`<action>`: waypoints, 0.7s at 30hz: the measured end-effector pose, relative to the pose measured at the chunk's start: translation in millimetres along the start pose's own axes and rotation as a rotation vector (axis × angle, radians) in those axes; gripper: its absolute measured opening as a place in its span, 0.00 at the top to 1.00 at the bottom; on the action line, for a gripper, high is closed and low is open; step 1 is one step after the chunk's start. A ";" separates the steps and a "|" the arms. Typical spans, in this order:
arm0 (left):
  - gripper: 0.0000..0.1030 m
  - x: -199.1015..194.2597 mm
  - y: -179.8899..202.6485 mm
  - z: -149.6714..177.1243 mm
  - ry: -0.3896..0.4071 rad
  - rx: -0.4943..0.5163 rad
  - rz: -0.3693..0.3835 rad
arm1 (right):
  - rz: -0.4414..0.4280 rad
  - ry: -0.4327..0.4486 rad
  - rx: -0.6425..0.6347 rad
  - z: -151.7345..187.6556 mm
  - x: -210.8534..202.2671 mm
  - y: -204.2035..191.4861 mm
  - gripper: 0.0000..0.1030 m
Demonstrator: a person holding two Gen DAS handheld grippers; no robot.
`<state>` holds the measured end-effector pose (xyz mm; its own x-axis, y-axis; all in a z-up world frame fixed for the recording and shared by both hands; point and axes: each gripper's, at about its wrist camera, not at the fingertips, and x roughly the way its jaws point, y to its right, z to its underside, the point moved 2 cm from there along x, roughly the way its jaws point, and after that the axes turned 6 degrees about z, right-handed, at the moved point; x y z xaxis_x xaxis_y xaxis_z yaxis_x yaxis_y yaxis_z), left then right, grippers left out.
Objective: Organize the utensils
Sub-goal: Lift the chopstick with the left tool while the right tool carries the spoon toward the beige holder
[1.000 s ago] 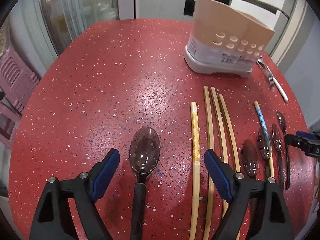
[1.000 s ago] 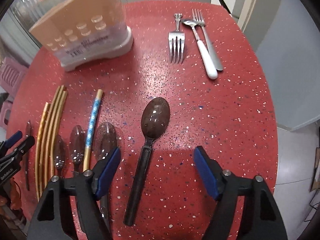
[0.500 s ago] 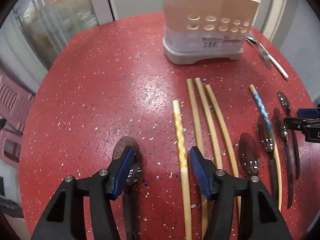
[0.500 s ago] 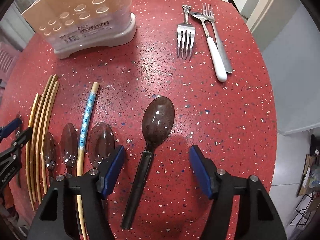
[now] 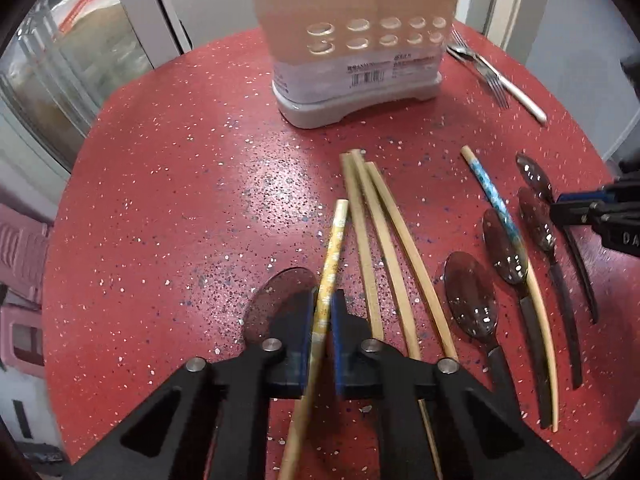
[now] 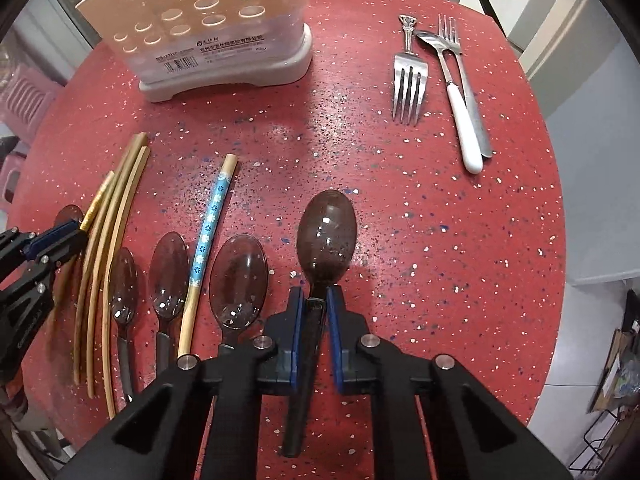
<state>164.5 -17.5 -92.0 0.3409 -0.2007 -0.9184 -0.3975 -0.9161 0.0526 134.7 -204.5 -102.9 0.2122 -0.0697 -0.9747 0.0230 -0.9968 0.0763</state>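
Now the left claw [image 5: 322,312] clamps a yellow chopstick [image 5: 334,248] and the right claw [image 6: 314,320] a brown spoon [image 6: 326,236], both short of the holder [image 6: 208,36], ready for lifting.

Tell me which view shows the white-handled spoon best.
The right wrist view: the white-handled spoon lies whole and unobstructed at the table's far right, beside a fork and crossing another. The left wrist view shows it only small and stretched near the picture's edge, its bowl hard to make out.
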 end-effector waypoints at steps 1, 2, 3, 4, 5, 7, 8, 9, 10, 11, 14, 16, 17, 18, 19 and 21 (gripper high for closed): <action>0.70 -0.9 -2.6 3.0 0.007 -0.019 0.013 | -0.008 0.004 0.005 0.4 -0.7 0.2 0.88; 0.70 -2.7 -6.8 4.0 0.015 -0.039 0.027 | -0.016 0.008 0.011 1.4 0.9 2.0 0.88; 0.70 -5.3 -10.5 5.6 0.028 -0.058 0.035 | -0.024 0.011 0.016 2.0 0.3 2.3 0.88; 0.70 -7.4 -14.4 7.7 0.035 -0.065 0.038 | -0.030 0.014 0.019 2.0 -1.1 3.9 0.88; 0.70 -9.7 -16.4 9.3 0.046 -0.073 0.039 | -0.038 0.017 0.023 2.9 -1.7 5.1 0.88; 0.70 -14.5 -19.6 10.4 0.069 -0.090 0.044 | -0.053 0.021 0.029 4.3 -1.0 10.0 0.88; 0.70 -17.7 -22.0 11.4 0.082 -0.102 0.050 | -0.061 0.024 0.033 8.4 -2.2 17.3 0.88; 0.70 -20.0 -23.2 12.4 0.090 -0.109 0.055 | -0.069 0.027 0.038 9.6 -3.3 20.8 0.88; 0.70 -22.5 -24.0 12.9 0.100 -0.118 0.058 | -0.077 0.029 0.043 11.3 -3.6 22.6 0.88; 0.70 -25.6 -25.4 13.0 0.112 -0.126 0.061 | -0.086 0.031 0.051 12.8 -4.9 24.3 0.88; 0.70 -35.1 -25.3 14.1 0.144 -0.140 0.080 | -0.123 0.035 0.071 18.1 1.0 33.7 0.88; 0.70 -40.7 -25.2 14.1 0.166 -0.146 0.110 | -0.138 0.043 0.078 21.3 -0.5 40.5 0.88; 0.70 -43.3 -26.4 15.0 0.172 -0.147 0.121 | -0.146 0.048 0.083 22.9 -0.9 43.5 0.88; 0.70 -44.8 -26.8 15.5 0.178 -0.147 0.116 | -0.151 0.052 0.087 24.5 -0.2 43.0 0.88; 0.70 -45.0 -27.9 14.8 0.181 -0.149 0.109 | -0.157 0.056 0.091 25.5 -1.3 44.3 0.88; 0.70 -47.0 -32.7 15.6 0.192 -0.171 0.113 | -0.168 0.065 0.100 26.9 -3.5 47.1 0.88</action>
<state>148.2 27.3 -56.6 0.4647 -0.3520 -0.8125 -0.2979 -0.9263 0.2309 108.8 -252.2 -101.5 0.2763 0.0970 -0.9561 -0.0330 -0.9933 -0.1103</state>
